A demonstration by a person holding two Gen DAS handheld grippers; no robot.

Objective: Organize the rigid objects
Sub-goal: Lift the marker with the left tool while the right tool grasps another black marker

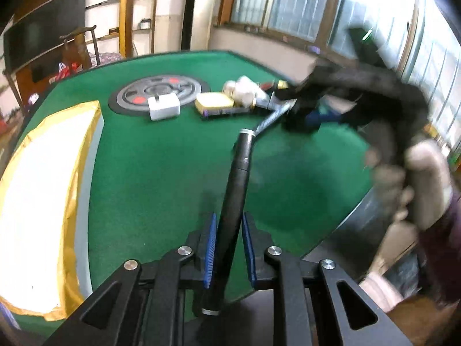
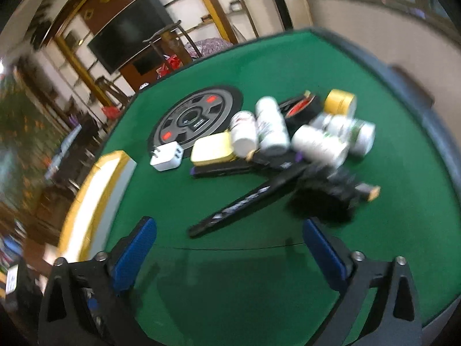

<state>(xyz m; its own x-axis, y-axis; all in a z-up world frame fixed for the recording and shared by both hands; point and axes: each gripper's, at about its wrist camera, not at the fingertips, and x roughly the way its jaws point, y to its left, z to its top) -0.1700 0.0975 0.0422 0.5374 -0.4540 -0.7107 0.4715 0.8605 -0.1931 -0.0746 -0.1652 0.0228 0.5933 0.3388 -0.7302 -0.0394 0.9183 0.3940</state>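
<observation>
- Left gripper (image 1: 227, 248) clamped on a long black rod-shaped tool (image 1: 234, 190), blue pads pressing on its handle from both sides.
- Tool reaching forward over the green table (image 1: 161, 173), its grey far end pointing toward the pile of objects.
- Right gripper (image 2: 227, 253) with jaws wide apart, nothing between the blue pads (image 2: 135, 248), hanging above bare green felt in front of the pile.
- Pile near the table centre: white charger (image 2: 167, 158) beside a yellow flat tin (image 2: 211, 150), several white bottles (image 2: 270, 127) lying on their sides, a yellow round tin (image 2: 340, 102) behind them.
- Long black flat piece (image 2: 245, 204) lying diagonally on the felt, nearest to the right gripper.
- White tray with yellow rim (image 1: 43, 201) at the left edge of the table, well apart from the pile.
- Person's hand (image 1: 417, 184) at the right side of the left wrist view, blurred.
</observation>
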